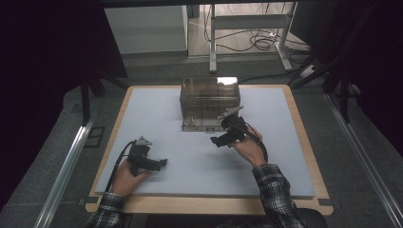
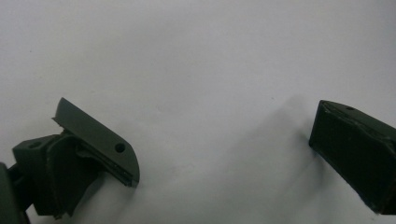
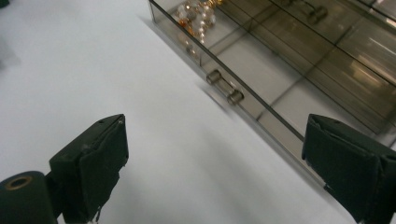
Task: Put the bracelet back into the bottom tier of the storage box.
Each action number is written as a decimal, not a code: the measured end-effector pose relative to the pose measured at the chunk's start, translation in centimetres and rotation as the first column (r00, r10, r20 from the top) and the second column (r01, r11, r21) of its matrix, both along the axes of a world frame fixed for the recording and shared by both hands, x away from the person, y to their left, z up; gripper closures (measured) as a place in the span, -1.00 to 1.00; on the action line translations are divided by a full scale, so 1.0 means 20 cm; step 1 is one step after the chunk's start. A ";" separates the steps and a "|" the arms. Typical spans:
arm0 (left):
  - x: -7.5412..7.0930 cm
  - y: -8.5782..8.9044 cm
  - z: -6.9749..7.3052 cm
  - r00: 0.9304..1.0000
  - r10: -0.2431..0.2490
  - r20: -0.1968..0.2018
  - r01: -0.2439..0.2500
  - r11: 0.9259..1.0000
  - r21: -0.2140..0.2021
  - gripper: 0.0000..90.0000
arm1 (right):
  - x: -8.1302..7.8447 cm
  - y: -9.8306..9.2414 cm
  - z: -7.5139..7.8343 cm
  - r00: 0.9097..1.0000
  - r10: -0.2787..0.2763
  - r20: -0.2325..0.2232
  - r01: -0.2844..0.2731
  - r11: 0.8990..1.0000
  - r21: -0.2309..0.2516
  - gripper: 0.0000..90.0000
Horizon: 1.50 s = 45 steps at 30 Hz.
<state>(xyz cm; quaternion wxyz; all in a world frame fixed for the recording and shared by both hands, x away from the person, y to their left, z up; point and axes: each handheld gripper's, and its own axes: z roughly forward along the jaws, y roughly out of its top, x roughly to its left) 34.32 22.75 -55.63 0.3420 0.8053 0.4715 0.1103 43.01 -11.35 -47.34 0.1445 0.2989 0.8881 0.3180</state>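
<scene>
A smoky clear drawer cabinet [image 1: 209, 98] stands at the back middle of the white mat [image 1: 190, 161]. Its bottom drawer [image 3: 261, 79] is pulled out, with a clear bar handle [image 3: 224, 89] on the front and a gold and pearl piece of jewellery [image 3: 196, 16] in one compartment. My right gripper [image 1: 219, 140] hovers open just in front of that drawer, jaws wide apart and empty. My left gripper [image 1: 161, 163] rests low on the mat at the front left, open and empty, with bare mat between its jaws [image 2: 219, 154].
The mat lies on a wooden table [image 1: 304, 137] with a narrow bare rim. Beyond the table are desk legs and cables [image 1: 256, 40] on the floor. Metal rails [image 1: 66, 161] run along both sides of the table.
</scene>
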 end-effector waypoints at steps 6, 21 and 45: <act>0.00 0.00 0.00 1.000 -0.002 0.000 0.002 1.000 -0.001 -1.00 | -0.02 -0.05 -0.01 1.000 -0.010 0.003 0.010 1.000 -0.015 -0.87; 0.00 0.00 0.00 1.000 0.000 0.000 0.000 1.000 0.000 -1.00 | -0.07 -0.14 -0.05 1.000 -0.023 -0.010 0.022 0.999 -0.035 -0.92; 0.00 0.00 0.00 1.000 -0.003 0.002 0.003 1.000 0.002 -1.00 | -0.18 -0.36 0.00 0.997 -0.079 0.016 0.080 0.996 -0.047 -0.96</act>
